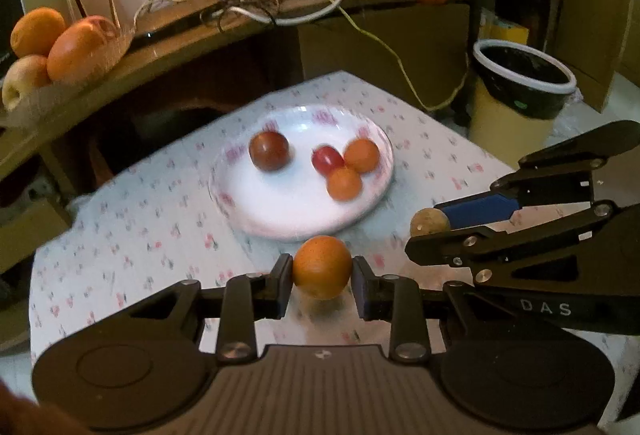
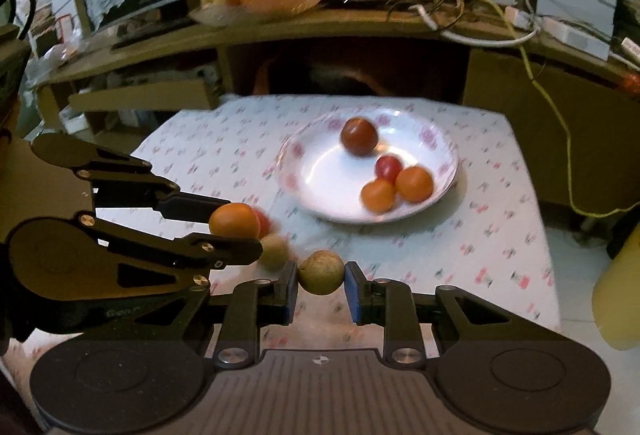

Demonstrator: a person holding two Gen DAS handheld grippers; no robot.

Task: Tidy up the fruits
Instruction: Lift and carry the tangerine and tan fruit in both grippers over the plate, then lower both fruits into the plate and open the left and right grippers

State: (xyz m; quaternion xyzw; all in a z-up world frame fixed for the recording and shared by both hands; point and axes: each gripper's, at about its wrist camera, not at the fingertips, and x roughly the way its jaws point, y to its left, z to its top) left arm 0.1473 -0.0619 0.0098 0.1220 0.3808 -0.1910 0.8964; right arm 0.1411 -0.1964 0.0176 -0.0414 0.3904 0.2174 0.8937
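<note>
Orange fruit (image 1: 322, 267) clamped in my left gripper (image 1: 322, 285), tan fruit (image 2: 321, 272) in right gripper (image 2: 321, 289), both near plate (image 1: 240, 211).

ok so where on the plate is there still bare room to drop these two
The white plate is bare across its near-left part, between the dark red fruit at the back and the near rim. Its right side is crowded: a red fruit and two orange ones cluster together.
</note>
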